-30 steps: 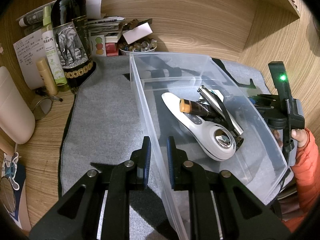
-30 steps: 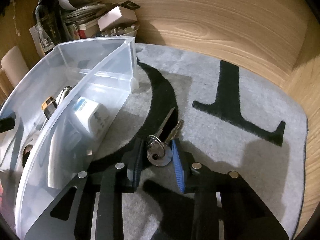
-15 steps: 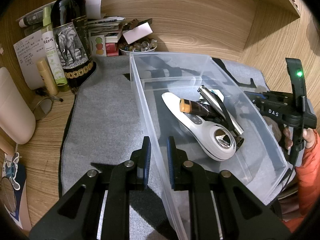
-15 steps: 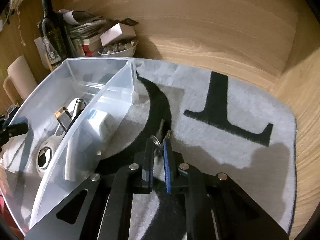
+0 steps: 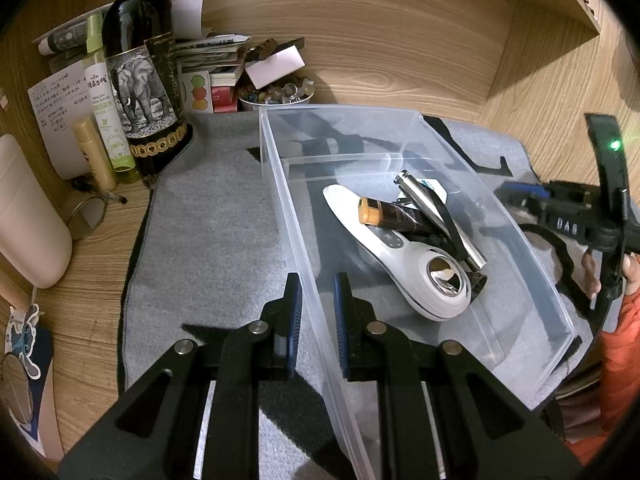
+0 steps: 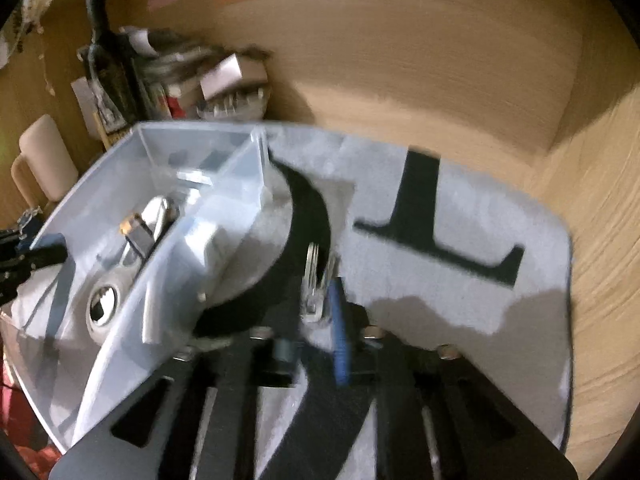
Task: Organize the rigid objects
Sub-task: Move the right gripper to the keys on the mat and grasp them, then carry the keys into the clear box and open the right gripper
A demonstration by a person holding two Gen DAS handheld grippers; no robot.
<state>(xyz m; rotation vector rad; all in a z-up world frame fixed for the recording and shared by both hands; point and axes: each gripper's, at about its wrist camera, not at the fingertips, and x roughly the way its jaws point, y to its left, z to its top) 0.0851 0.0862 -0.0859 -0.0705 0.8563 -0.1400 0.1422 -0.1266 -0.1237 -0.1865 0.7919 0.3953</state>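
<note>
A clear plastic bin (image 5: 404, 114) stands on a grey mat (image 5: 216, 224). In it lie a white handheld device (image 5: 404, 256), a brown tube (image 5: 390, 214) and a metal pen-like rod (image 5: 438, 216). My left gripper (image 5: 316, 308) is shut on the bin's near left wall. My right gripper (image 6: 320, 300) is shut on a bunch of keys (image 6: 314, 280) and holds it above the mat, right of the bin (image 6: 192, 236). The right wrist view is blurred. The right gripper also shows in the left wrist view (image 5: 520, 196), beyond the bin's right wall.
A dark wine bottle (image 5: 144, 80), a green spray bottle (image 5: 106, 108), a yellowish tube (image 5: 94, 152), papers and a bowl of small items (image 5: 276, 94) crowd the back left corner. A pale rounded case (image 5: 24, 216) lies at the left. Wooden walls enclose the desk.
My right gripper closed on the keys, lifted them off the mat and is moving, blurring its view. The left gripper has kept its hold on the bin wall.
</note>
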